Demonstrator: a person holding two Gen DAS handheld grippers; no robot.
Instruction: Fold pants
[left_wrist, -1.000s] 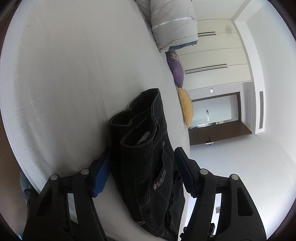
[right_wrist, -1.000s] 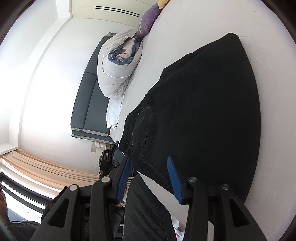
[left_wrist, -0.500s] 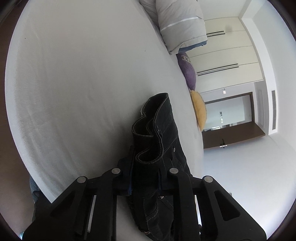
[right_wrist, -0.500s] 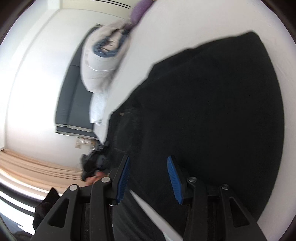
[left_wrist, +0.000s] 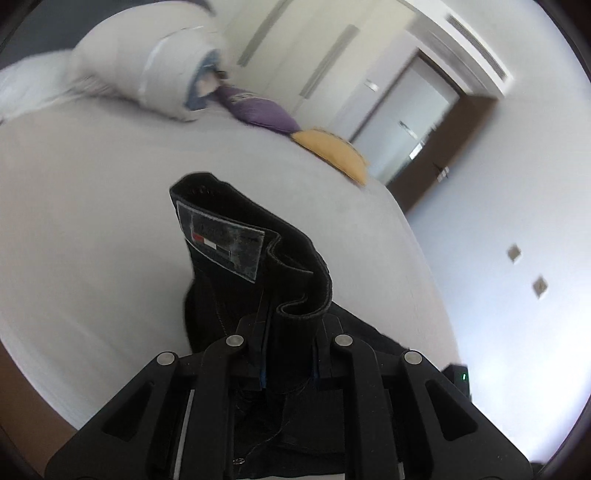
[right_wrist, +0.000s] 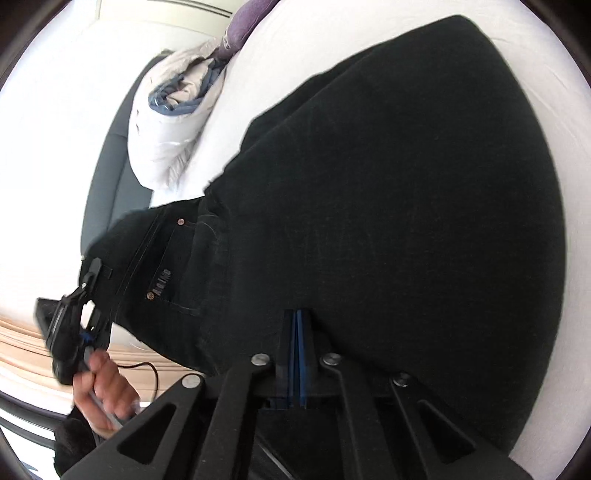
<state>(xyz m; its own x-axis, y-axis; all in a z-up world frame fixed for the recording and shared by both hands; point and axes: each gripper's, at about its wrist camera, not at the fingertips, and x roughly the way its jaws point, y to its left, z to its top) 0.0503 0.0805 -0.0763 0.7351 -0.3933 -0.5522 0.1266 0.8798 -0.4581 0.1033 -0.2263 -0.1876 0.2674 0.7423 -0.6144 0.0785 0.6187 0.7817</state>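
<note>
Through my left wrist camera, my left hand-held gripper (left_wrist: 288, 354) is clamped on the waistband of the black pants (left_wrist: 255, 266), which stands up between the fingers with its label patch (left_wrist: 221, 243) facing me, above the white bed (left_wrist: 92, 229); a rolled duvet (left_wrist: 147, 74), a purple cushion (left_wrist: 258, 110) and a yellow cushion (left_wrist: 336, 153) lie along the far edge. Through my right wrist camera, my right hand-held gripper (right_wrist: 297, 354) is closed, blue pads together, pinching the pants (right_wrist: 388, 206) spread over the bed (right_wrist: 554, 92) near its edge beside me.
</note>
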